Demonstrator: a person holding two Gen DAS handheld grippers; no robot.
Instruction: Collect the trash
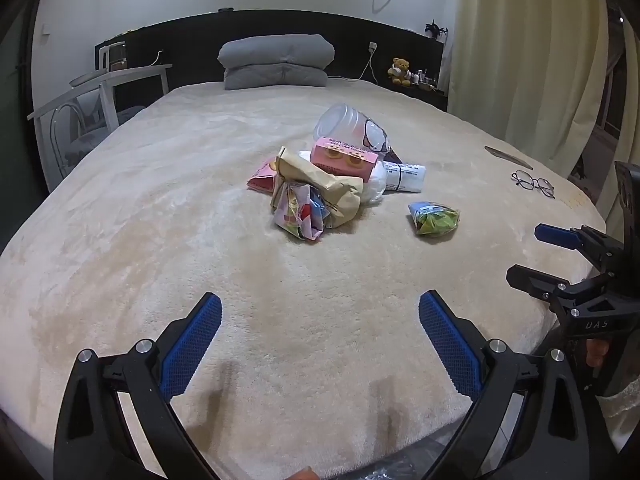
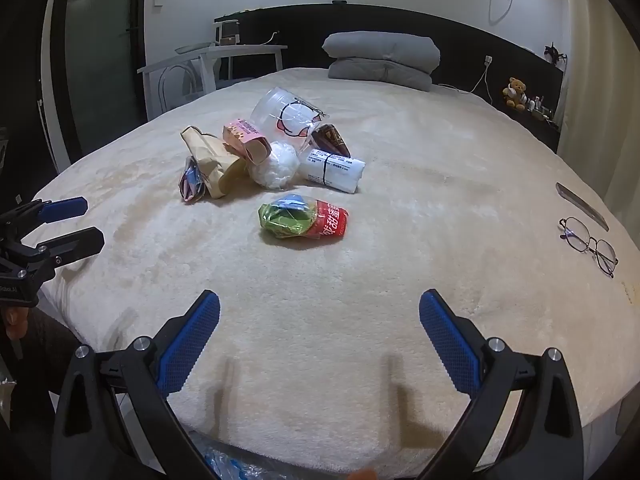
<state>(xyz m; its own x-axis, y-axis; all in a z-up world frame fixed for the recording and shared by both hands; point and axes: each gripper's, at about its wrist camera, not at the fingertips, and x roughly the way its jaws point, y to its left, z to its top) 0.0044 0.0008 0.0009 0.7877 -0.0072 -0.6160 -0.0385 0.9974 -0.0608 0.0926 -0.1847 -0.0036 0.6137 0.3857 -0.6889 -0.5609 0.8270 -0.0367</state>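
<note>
A heap of trash lies mid-bed: a clear plastic cup, a pink box, a brown paper bag, a colourful wrapper, a white crumpled ball and a white labelled packet. Apart from it lies a green and red wrapper. My left gripper hangs open over bare blanket near the bed's front edge. My right gripper is open too, to its right, nothing between the fingers.
The cream blanket covers the whole bed. Eyeglasses and a thin flat strip lie near the right edge. Grey pillows sit at the headboard. A white table and chair stand on the left. Crinkled plastic shows below the bed edge.
</note>
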